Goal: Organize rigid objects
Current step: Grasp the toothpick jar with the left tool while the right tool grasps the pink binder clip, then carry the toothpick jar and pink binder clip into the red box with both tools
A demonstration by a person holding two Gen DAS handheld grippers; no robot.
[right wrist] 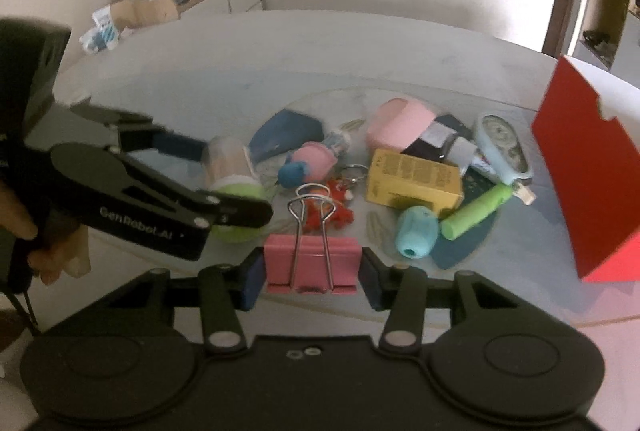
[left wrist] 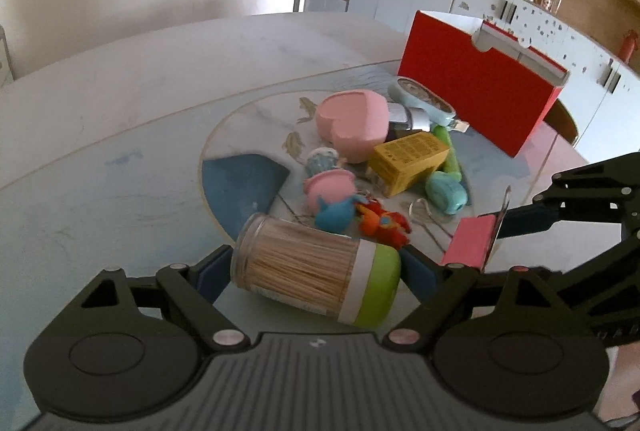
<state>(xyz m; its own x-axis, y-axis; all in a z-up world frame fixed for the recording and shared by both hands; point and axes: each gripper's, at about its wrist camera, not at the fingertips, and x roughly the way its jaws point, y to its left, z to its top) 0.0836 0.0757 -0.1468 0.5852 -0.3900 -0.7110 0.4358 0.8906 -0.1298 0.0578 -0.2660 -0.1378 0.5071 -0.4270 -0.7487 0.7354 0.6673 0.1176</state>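
Observation:
A clear toothpick jar with a green lid lies sideways across my left gripper, which is shut on it, one pad at its base and the other at its lid. The right wrist view shows the same jar in the left gripper, held by a person's hand. My right gripper is shut on a pink binder clip, its wire handles pointing away from me. In the left wrist view the clip is at the right, above the table.
A red open-top box stands at the back right of the round table. Between the grippers and the box lie a pink heart-shaped box, a yellow carton, a teal sharpener, a green tube, a red keychain and other small toys.

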